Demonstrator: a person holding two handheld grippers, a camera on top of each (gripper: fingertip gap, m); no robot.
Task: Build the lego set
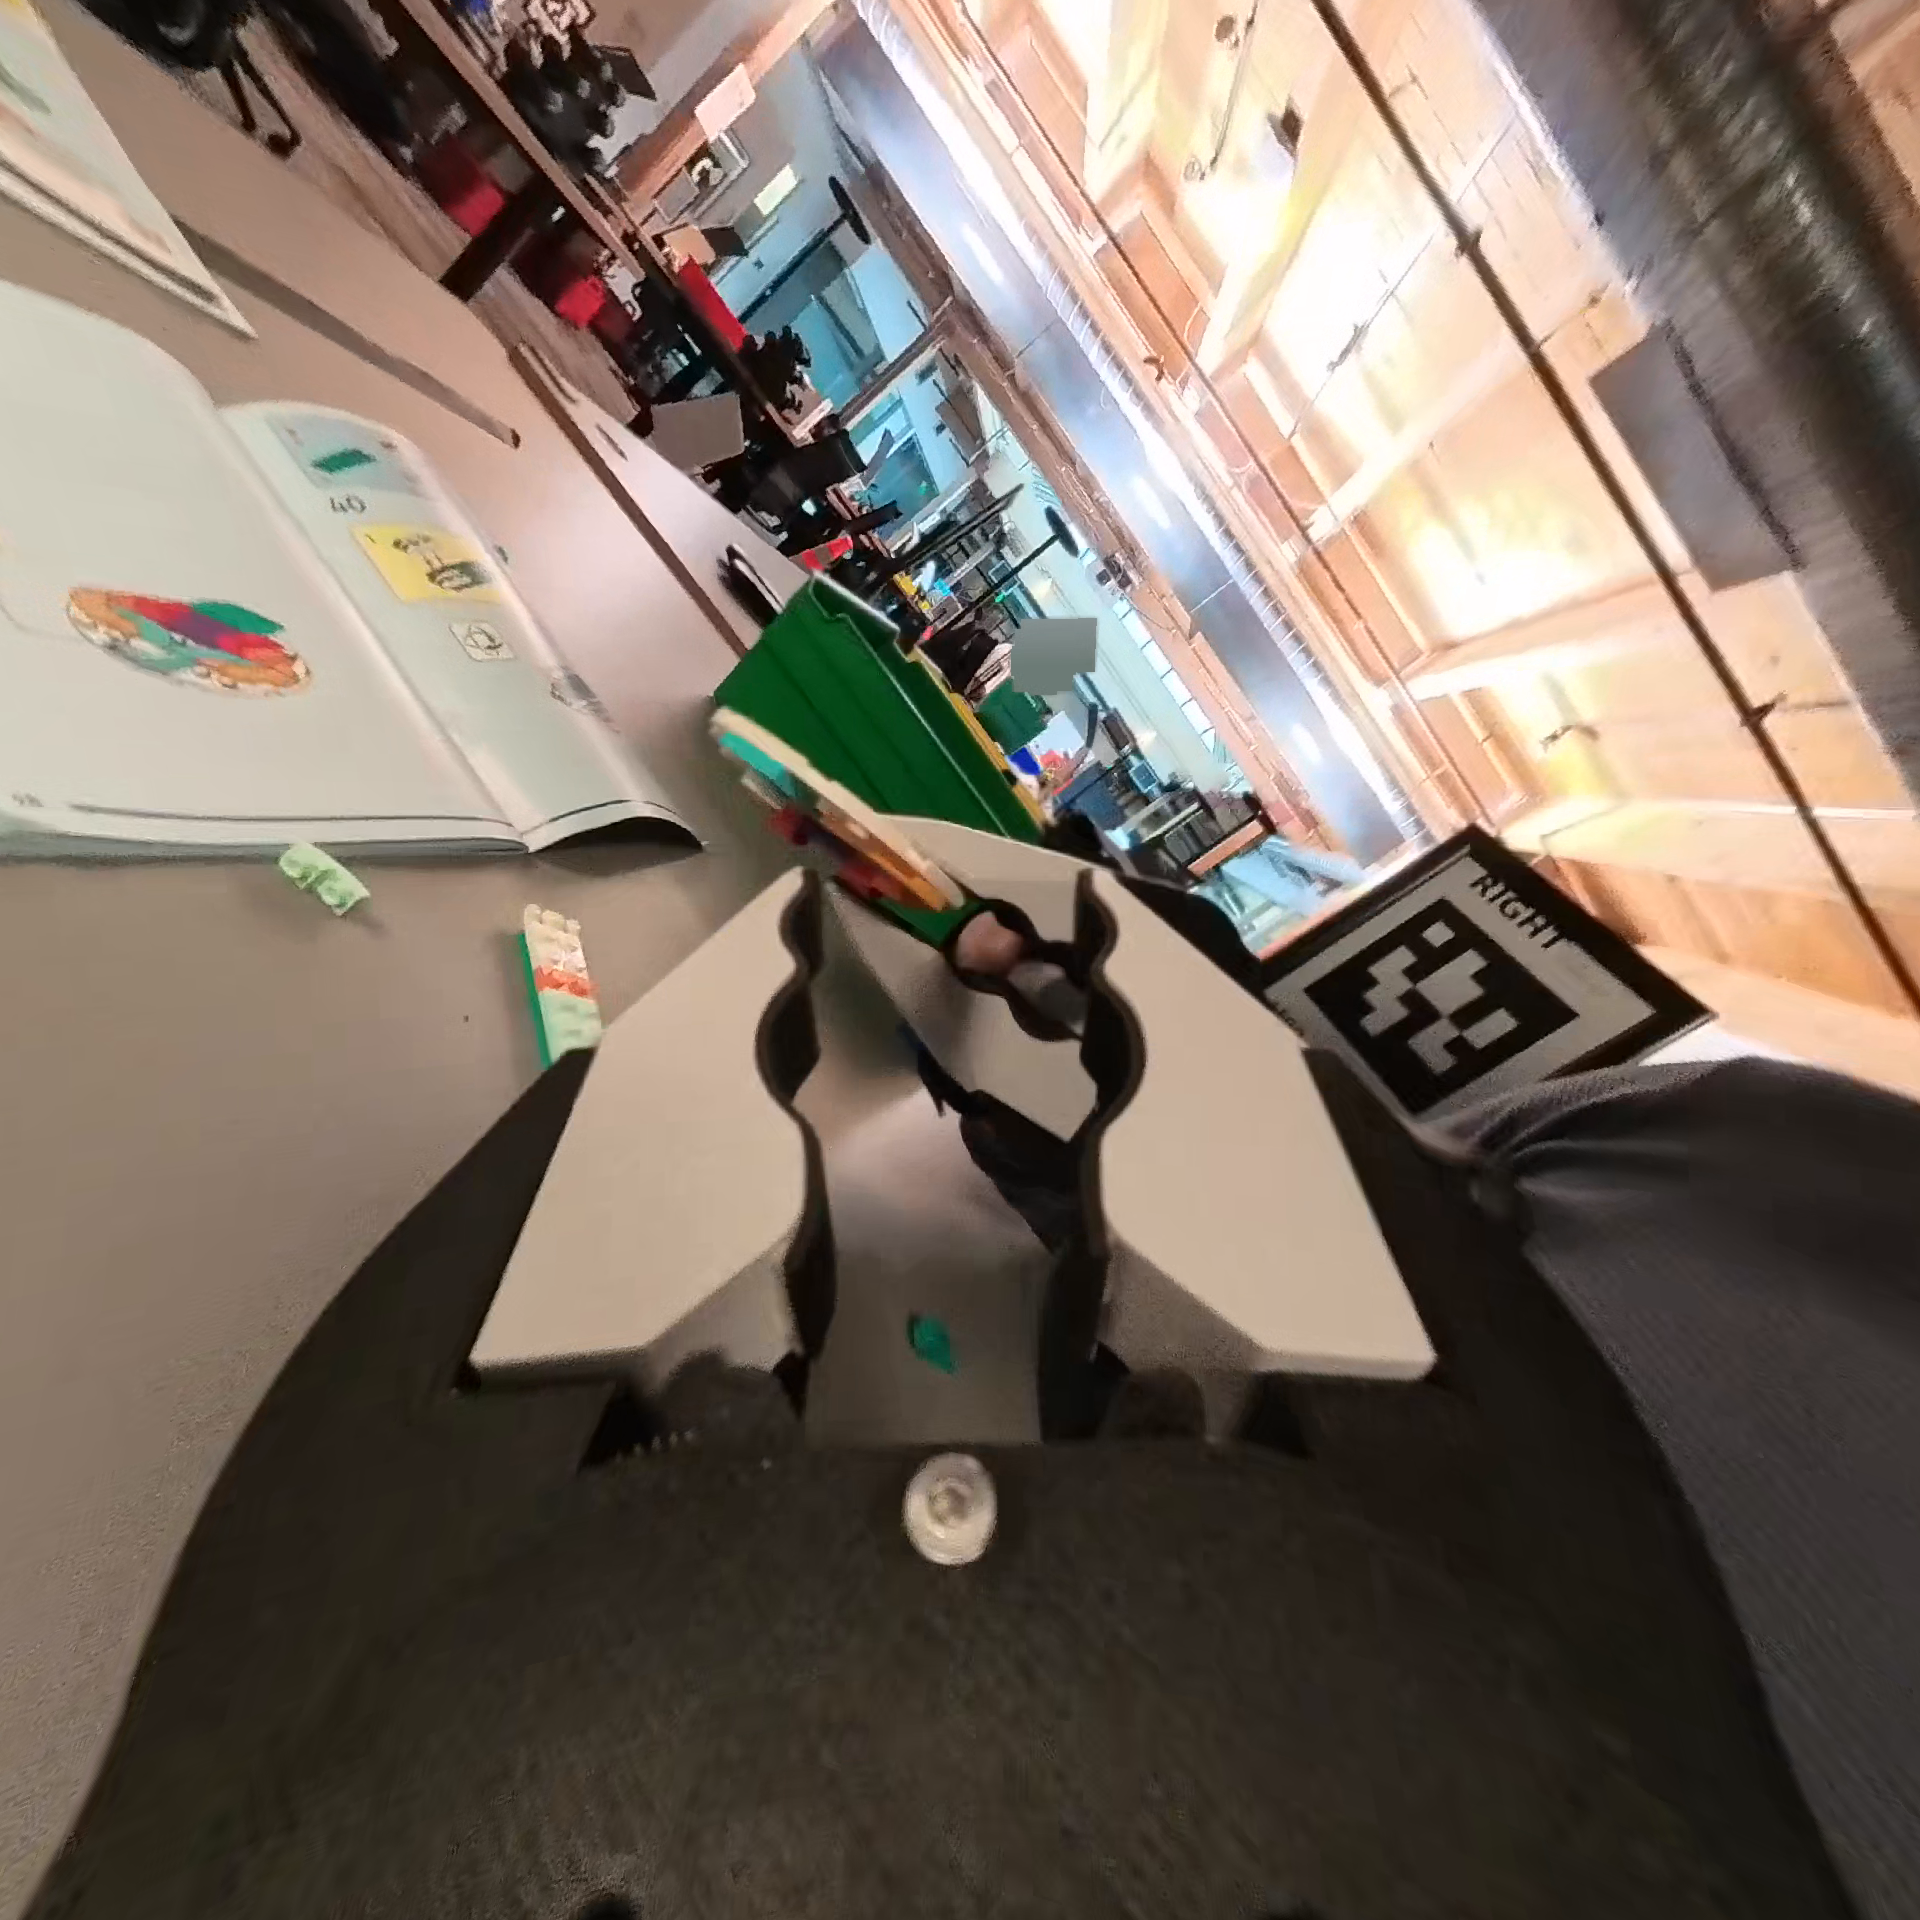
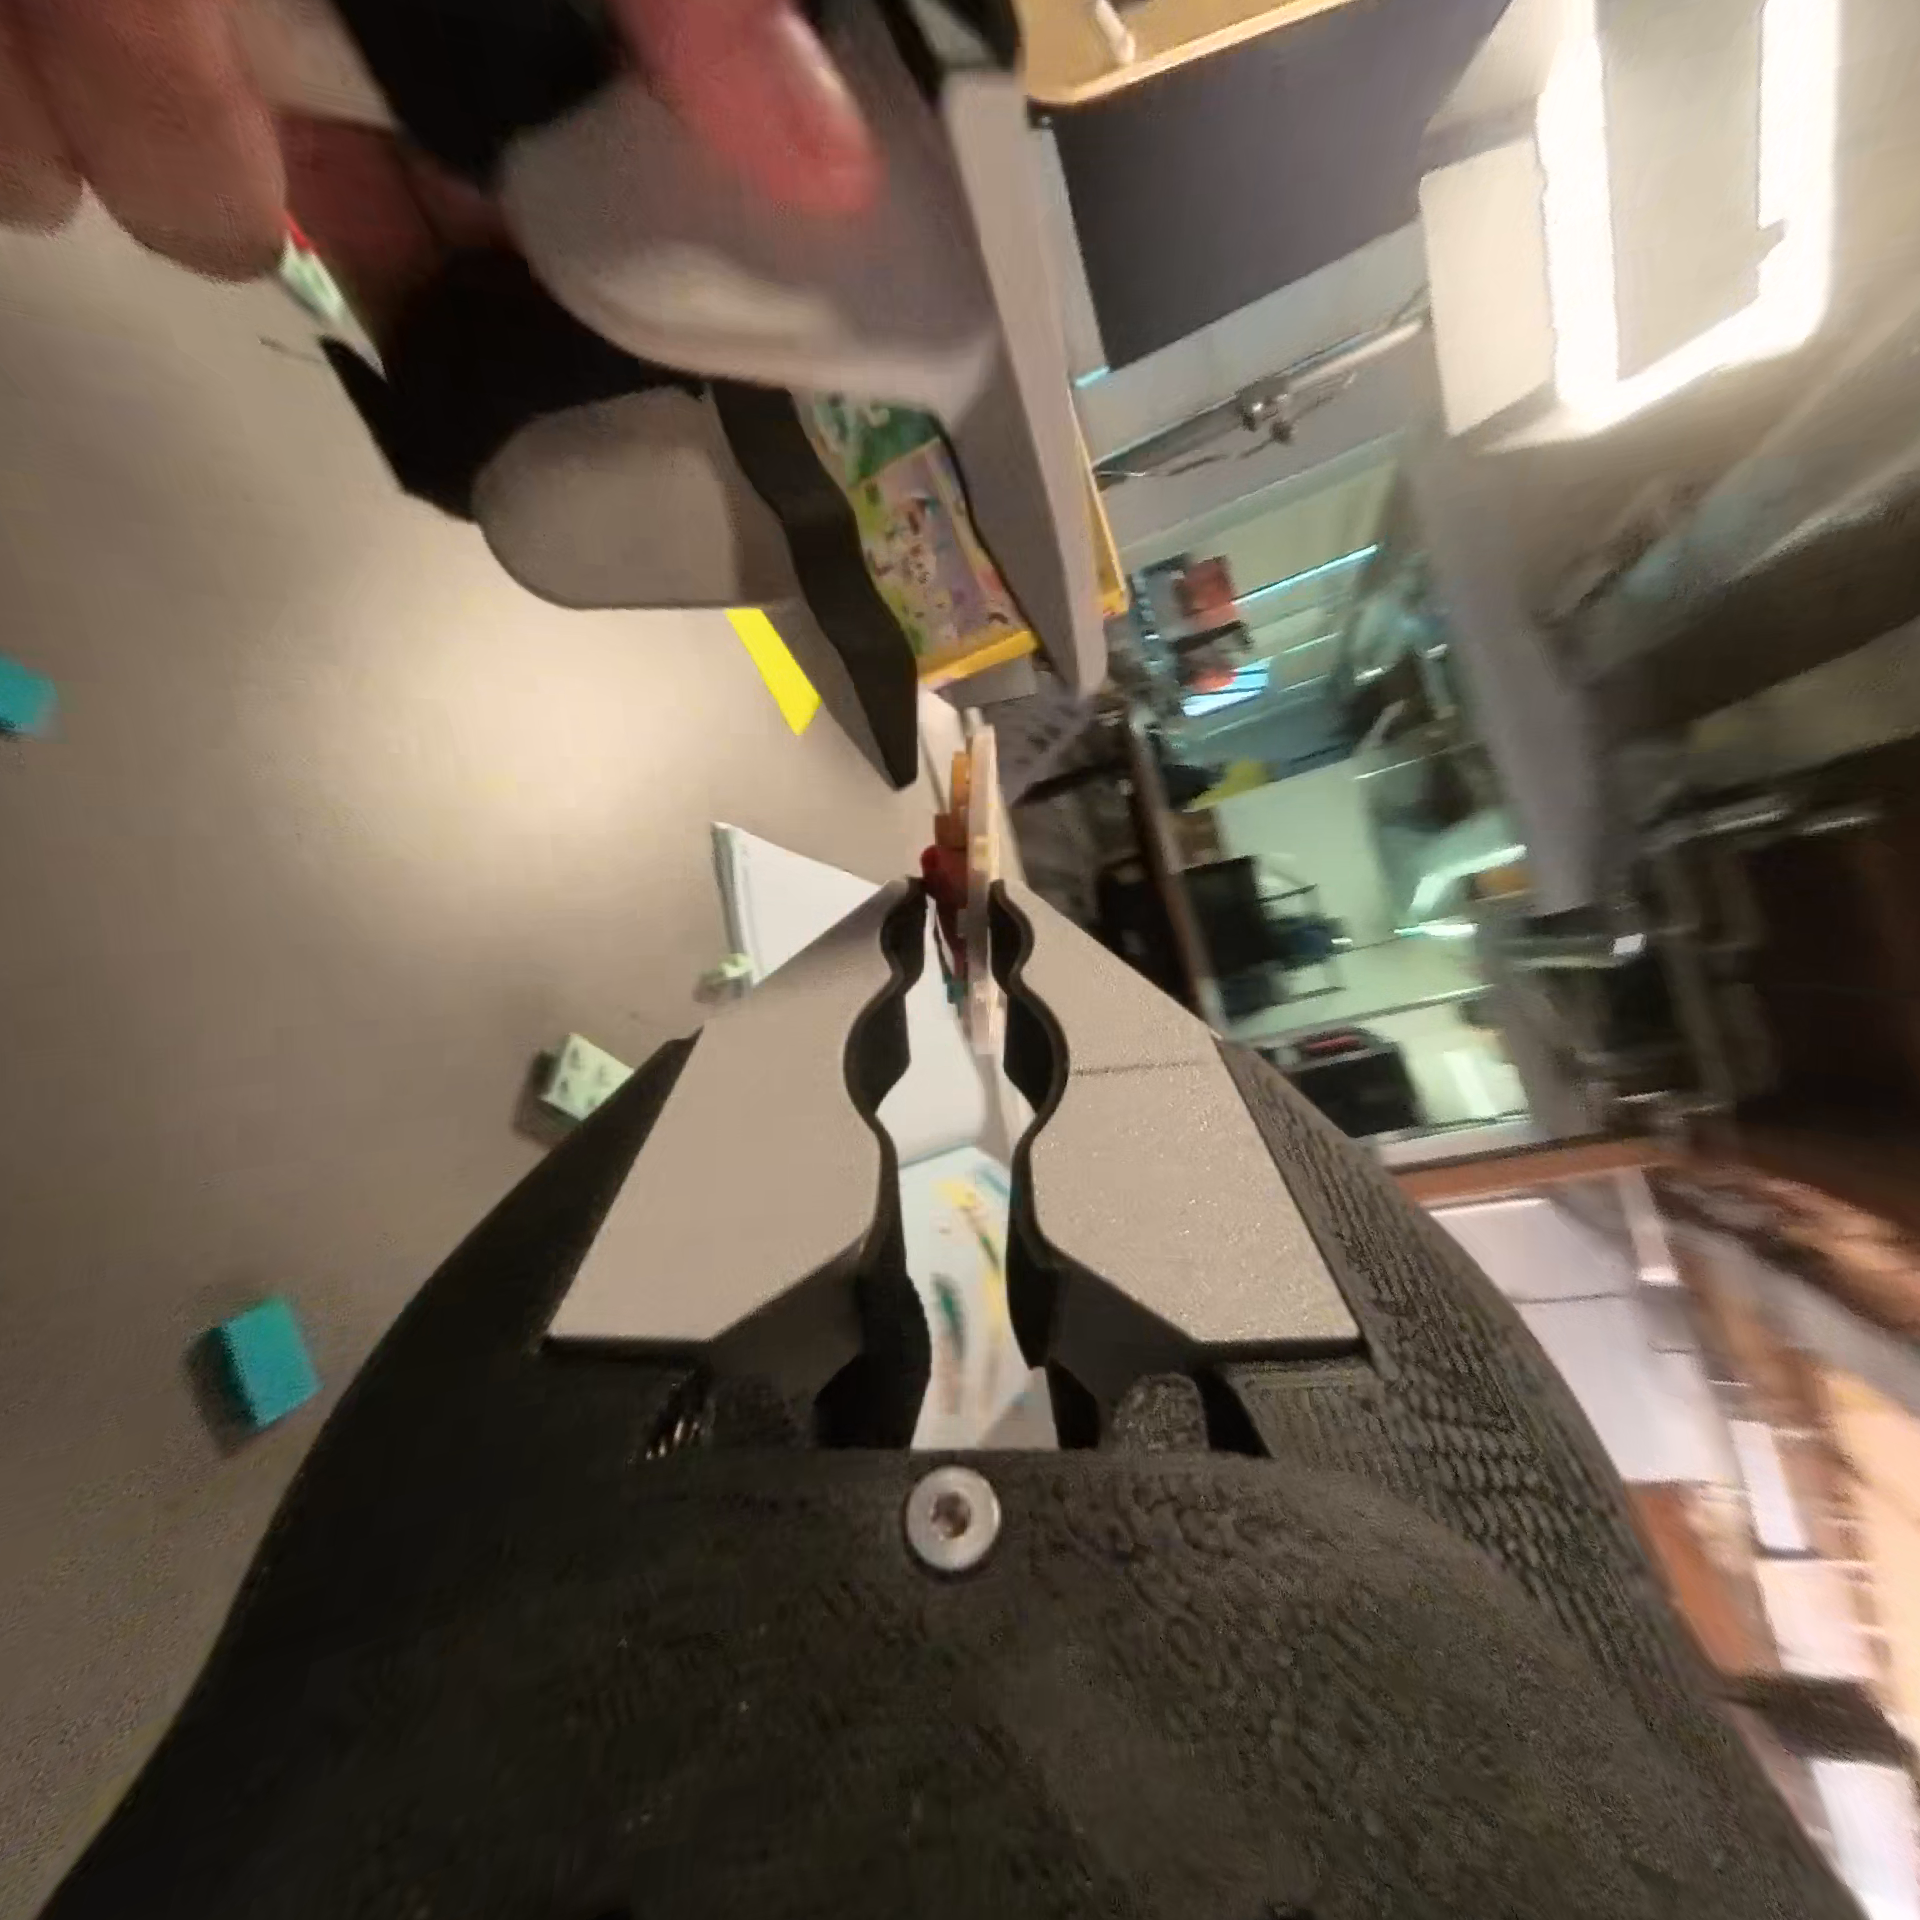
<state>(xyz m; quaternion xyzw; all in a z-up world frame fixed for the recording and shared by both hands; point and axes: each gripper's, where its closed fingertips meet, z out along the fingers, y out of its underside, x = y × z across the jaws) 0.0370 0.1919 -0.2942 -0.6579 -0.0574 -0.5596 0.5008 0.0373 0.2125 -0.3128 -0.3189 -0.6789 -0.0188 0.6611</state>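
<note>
The lego build [image 2: 975, 831] is a flat white plate with orange and red bricks, seen edge-on. My right gripper [image 2: 958, 896] is shut on its near edge and holds it above the table. In the left wrist view the build [image 1: 831, 821] sits just beyond my left gripper [image 1: 945, 904], which is open. One grey finger of the right gripper [image 1: 997, 977] reaches into the gap between the left jaws. In the right wrist view the left gripper [image 2: 987, 727] hangs above, jaws apart at the build's far end, with a hand [image 2: 156, 125] on it.
An open instruction booklet [image 1: 260, 623] lies at the left. A green bin [image 1: 862, 707] stands behind the build. Loose pieces lie on the grey table: a light green brick [image 1: 322, 878], a white and green strip [image 1: 561, 987], teal bricks [image 2: 255, 1371], a yellow piece [image 2: 774, 670]. The tips of both grippers are at nearly the same place. The right tips stand about 11 cm off the light green brick [image 1: 322, 878]. It is also in sight in the right wrist view [image 2: 730, 969].
</note>
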